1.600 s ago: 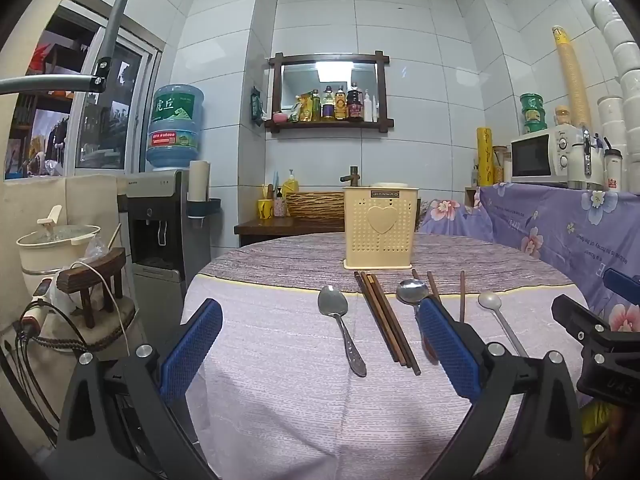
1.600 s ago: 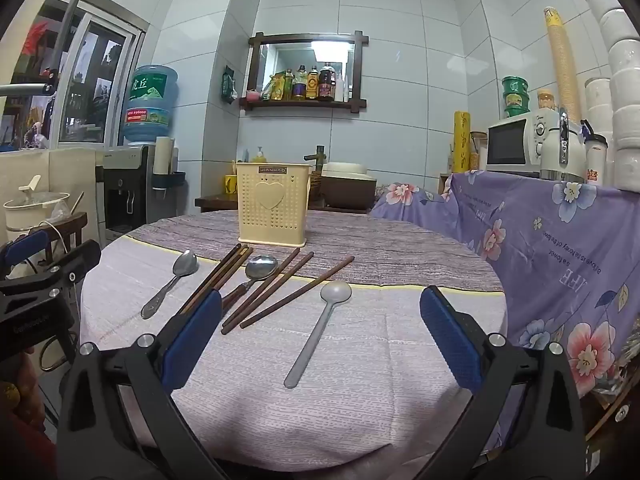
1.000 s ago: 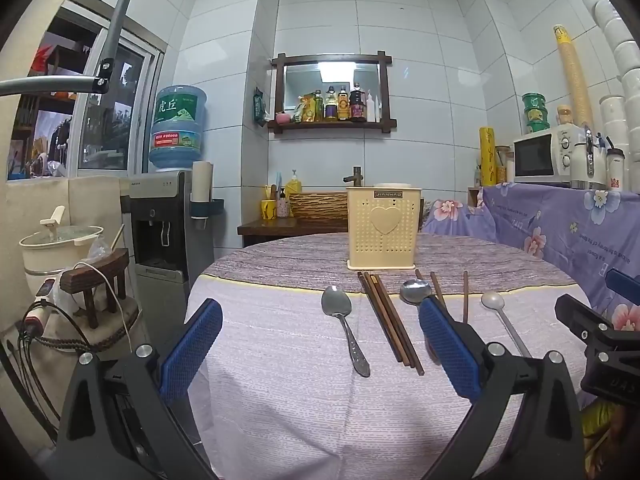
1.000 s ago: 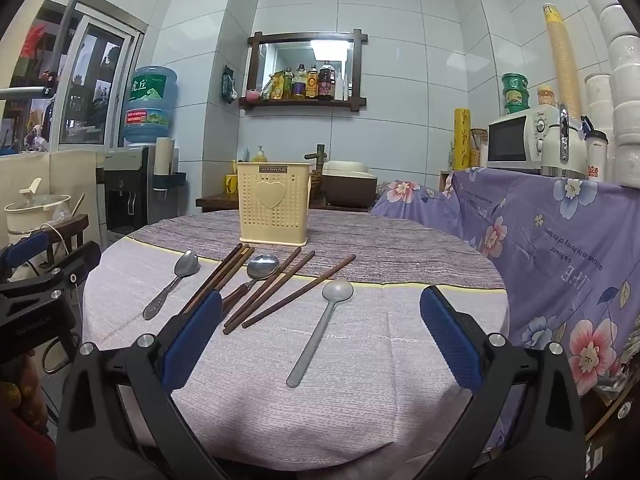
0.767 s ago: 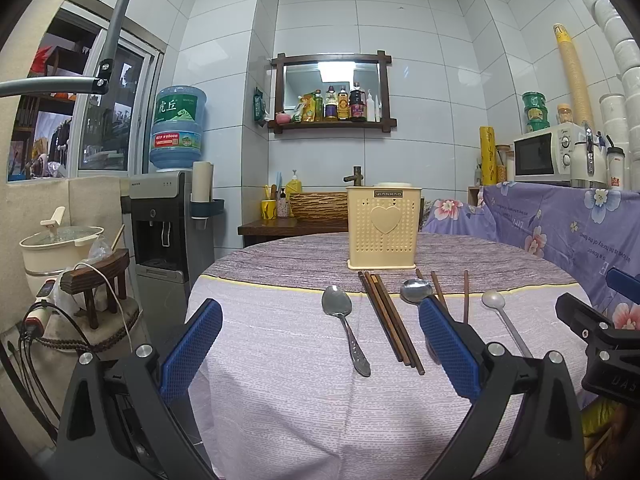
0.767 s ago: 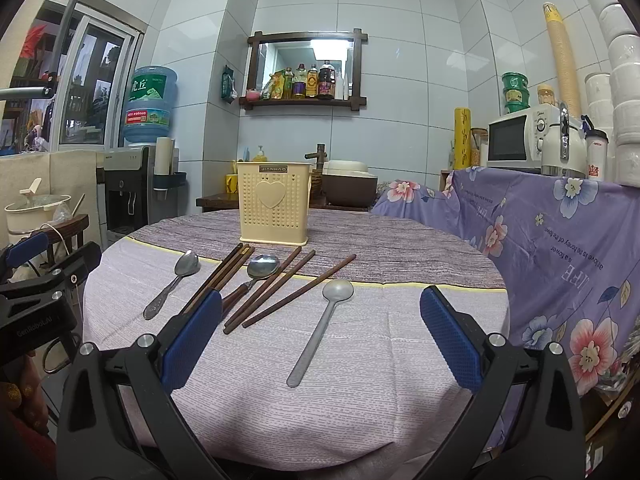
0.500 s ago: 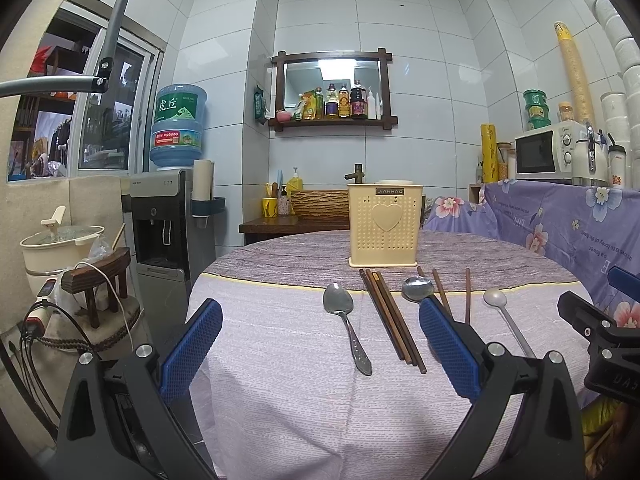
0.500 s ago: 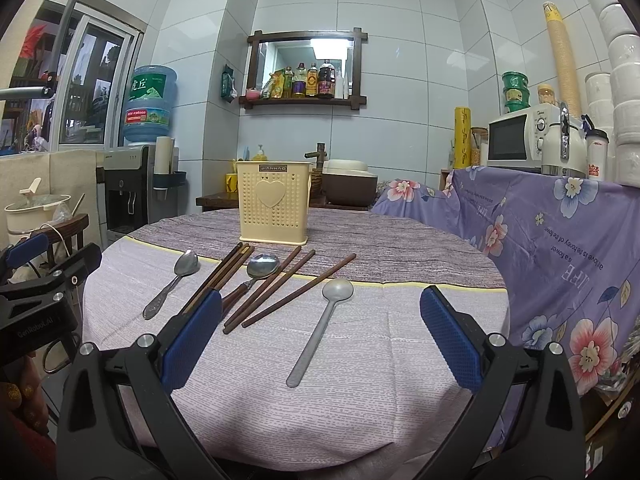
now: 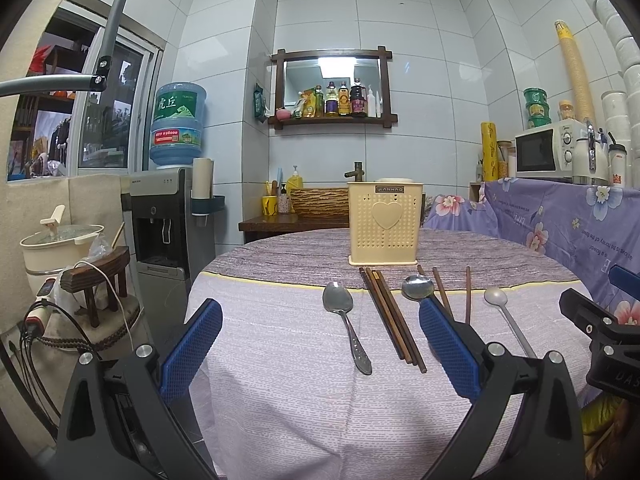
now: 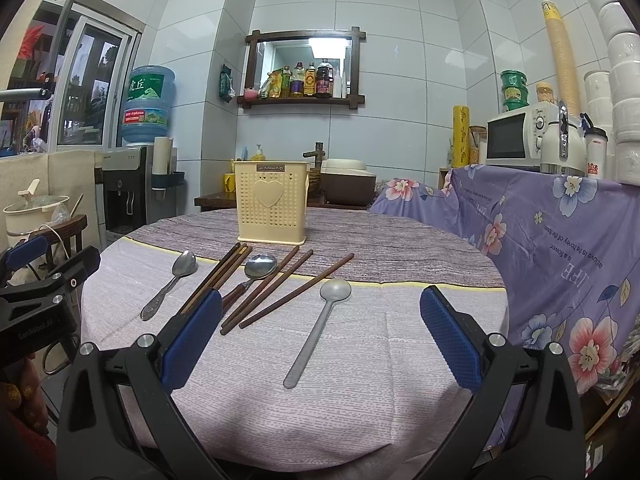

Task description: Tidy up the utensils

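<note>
Spoons [image 10: 318,328] and chopsticks [image 10: 276,288] all lie on the table [image 10: 360,400] in front of the yellow holder [image 10: 272,206]; none are inside yet. Left gripper [image 9: 320,356] and right gripper [image 10: 320,340] hang wide open, holding nothing

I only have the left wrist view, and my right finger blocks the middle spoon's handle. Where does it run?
Observer: The middle spoon has a brown handle. It runs toward the near edge, between the chopstick bundle and the three loose chopsticks.
Operator: Is the grey spoon's handle end free?
Observer: Yes. The grey spoon lies in full view, apart from the chopsticks.
Operator: And the right gripper?
Observer: The right gripper is open and holds nothing.
</note>
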### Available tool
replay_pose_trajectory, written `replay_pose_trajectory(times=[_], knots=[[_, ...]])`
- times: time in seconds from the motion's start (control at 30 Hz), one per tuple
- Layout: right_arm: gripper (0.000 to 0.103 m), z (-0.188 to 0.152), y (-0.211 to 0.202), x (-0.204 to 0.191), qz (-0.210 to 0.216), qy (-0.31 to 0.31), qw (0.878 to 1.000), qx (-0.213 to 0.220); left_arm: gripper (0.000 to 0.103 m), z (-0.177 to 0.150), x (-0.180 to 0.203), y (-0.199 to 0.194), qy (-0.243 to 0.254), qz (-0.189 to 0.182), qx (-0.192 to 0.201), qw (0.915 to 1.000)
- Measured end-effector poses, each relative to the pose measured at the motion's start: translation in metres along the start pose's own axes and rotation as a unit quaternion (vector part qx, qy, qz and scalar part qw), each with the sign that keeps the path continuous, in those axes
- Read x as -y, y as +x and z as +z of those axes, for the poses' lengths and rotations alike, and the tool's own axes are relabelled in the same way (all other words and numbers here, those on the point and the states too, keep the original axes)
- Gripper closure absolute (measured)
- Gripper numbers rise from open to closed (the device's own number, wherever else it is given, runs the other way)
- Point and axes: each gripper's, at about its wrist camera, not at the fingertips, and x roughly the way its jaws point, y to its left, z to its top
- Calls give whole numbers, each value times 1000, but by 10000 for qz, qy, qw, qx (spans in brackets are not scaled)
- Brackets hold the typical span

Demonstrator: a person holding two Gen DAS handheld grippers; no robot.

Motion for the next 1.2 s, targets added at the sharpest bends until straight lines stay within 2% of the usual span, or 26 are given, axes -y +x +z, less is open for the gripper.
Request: replay_pose_trajectory(times=[1.2], knots=[[5,1,2,0,14,3,10000,-38,5,-3,0,2,3,17,-52,10000]])
